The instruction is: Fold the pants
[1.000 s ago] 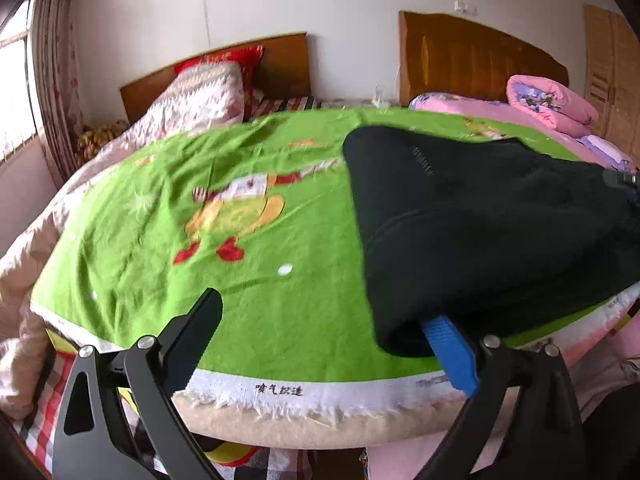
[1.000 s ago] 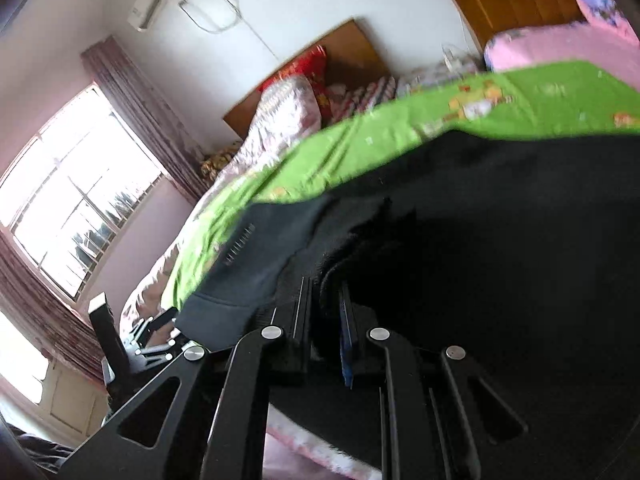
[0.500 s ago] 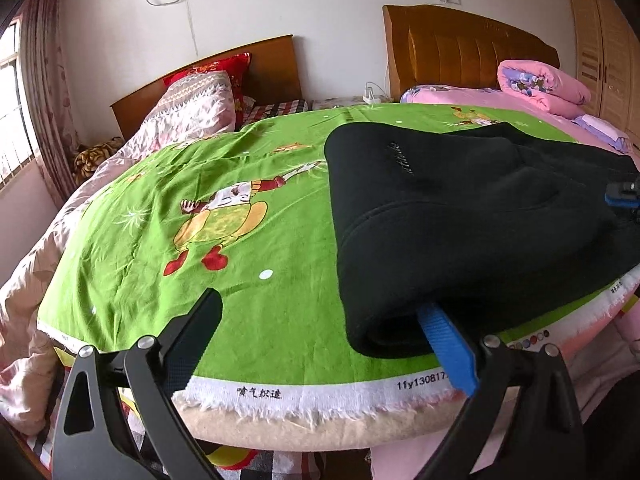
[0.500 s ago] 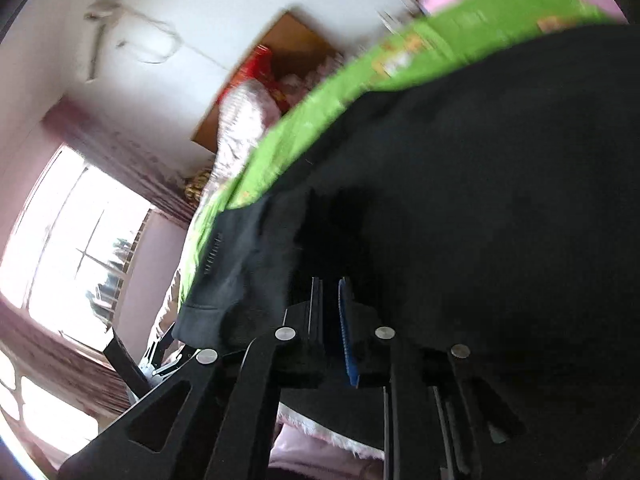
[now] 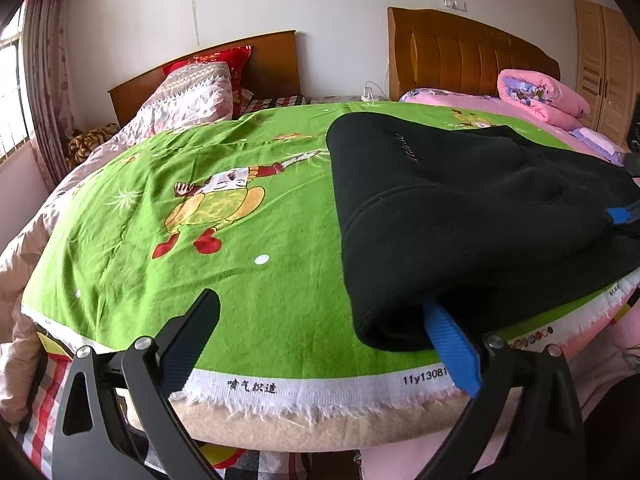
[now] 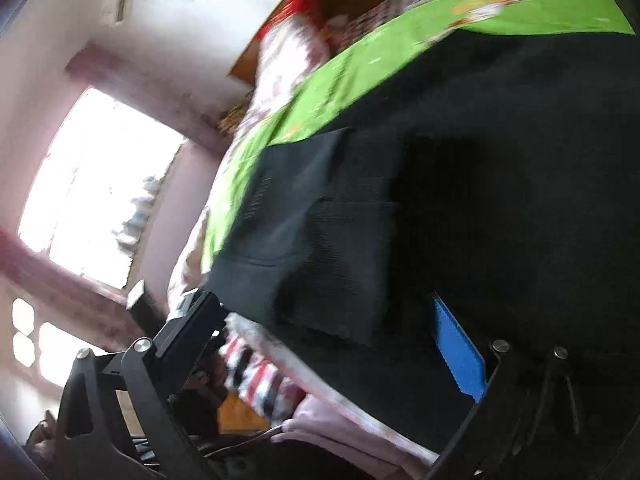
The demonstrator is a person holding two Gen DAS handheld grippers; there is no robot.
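Observation:
The black pants [image 5: 460,216] lie folded on the right half of the green cartoon blanket [image 5: 200,208], reaching its near fringe. My left gripper [image 5: 320,320] stands open at the bed's near edge. Its blue pad [image 5: 452,348] has its tip tucked under the pants' near corner, and its black finger [image 5: 192,332] rests over bare blanket. In the blurred, tilted right wrist view, my right gripper [image 6: 328,320] has its jaws opening wide over the pants [image 6: 480,160]. Cloth lies between them, and neither pad presses on it. Its blue fingertip [image 5: 620,215] also shows at the right edge of the left wrist view.
A patterned quilt and red pillow [image 5: 208,80] lie at the head of this bed. A second bed with a wooden headboard [image 5: 460,52] and a rolled pink quilt [image 5: 540,96] stands to the right. A window [image 6: 92,184] is on the left wall.
My right gripper was shut on a fold of the pants and has now spread wide and let it go, dipping and rolling. The pants have settled flatter. The left gripper has stayed open.

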